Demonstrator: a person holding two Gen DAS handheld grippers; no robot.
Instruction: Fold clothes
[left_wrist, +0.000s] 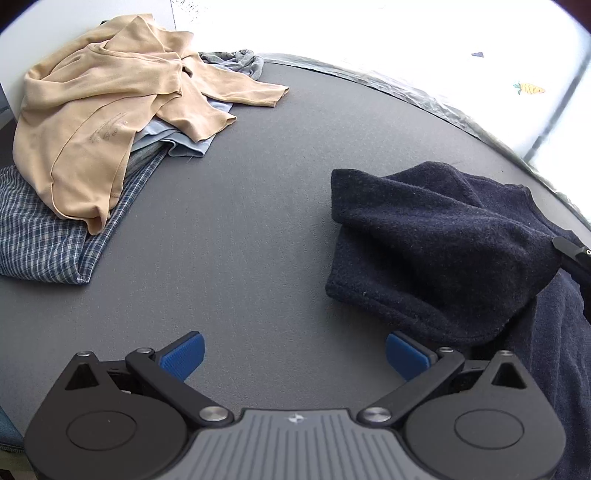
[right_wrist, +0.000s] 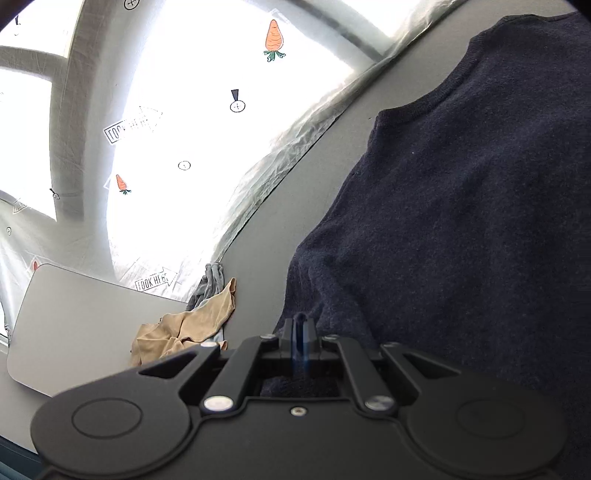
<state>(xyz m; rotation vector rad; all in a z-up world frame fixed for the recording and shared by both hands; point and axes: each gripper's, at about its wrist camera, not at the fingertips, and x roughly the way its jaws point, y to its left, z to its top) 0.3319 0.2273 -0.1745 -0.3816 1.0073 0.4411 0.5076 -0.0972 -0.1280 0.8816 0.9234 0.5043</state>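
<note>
- Navy sweater (left_wrist: 443, 251) lies on the grey table (left_wrist: 240, 221), just right of and beyond your left gripper (left_wrist: 294, 356), whose jaws are spread wide over bare table.
- Your right gripper (right_wrist: 301, 332) has its jaws pressed together, pinching the sweater's fabric.

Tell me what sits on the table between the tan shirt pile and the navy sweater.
Nothing: in the left wrist view, only bare grey tabletop separates the tan shirt from the navy sweater.
</note>
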